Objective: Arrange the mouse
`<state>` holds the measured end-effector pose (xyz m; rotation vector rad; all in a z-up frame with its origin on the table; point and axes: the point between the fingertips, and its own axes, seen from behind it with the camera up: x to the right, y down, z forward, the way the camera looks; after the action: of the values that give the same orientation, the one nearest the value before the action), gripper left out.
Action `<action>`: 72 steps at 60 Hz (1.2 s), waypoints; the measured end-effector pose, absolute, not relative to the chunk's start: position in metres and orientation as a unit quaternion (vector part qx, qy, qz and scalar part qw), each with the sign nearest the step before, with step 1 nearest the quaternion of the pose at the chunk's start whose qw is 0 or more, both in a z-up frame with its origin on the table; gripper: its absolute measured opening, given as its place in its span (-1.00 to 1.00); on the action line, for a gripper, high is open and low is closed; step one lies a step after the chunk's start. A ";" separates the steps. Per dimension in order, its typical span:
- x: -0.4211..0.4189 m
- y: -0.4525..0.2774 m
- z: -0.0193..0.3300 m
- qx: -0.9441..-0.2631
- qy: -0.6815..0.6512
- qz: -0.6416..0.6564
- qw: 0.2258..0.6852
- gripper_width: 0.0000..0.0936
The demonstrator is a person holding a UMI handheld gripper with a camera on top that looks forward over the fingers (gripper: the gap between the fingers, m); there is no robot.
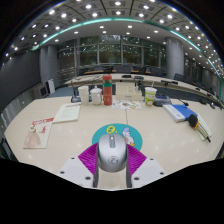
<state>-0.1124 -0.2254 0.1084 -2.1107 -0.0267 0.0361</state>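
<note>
Nearest, a grey mouse (112,153) pinched in the gripper (112,160), both magenta pads (88,158) pressed against its sides. Just beyond, a round teal mat (110,131) on the pale table (160,145). Left, a booklet (38,131) and a notebook (67,113). Right, pens (202,128). Farthest, cups (84,94), a bottle (107,89), contents hidden.

The mouse (112,152) sits between the claw's (112,163) fingers, cups (90,95) far beyond.
</note>
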 end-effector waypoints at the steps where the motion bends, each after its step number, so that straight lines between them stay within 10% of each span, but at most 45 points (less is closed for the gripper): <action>1: -0.112 -0.217 0.117 -0.866 -0.011 0.016 0.500 -0.20; 10: -0.098 -0.138 0.144 -0.849 0.002 0.013 0.528 -0.20; 40: -0.085 -0.079 -0.007 -0.912 -0.017 0.017 0.409 0.10; 47: -0.081 -0.087 0.022 -0.905 -0.026 0.008 0.426 0.86; 72: -0.090 -0.260 0.177 -0.889 -0.006 -0.017 0.458 0.83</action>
<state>-0.0901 -0.2605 0.1767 -2.1893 -0.0143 -0.0424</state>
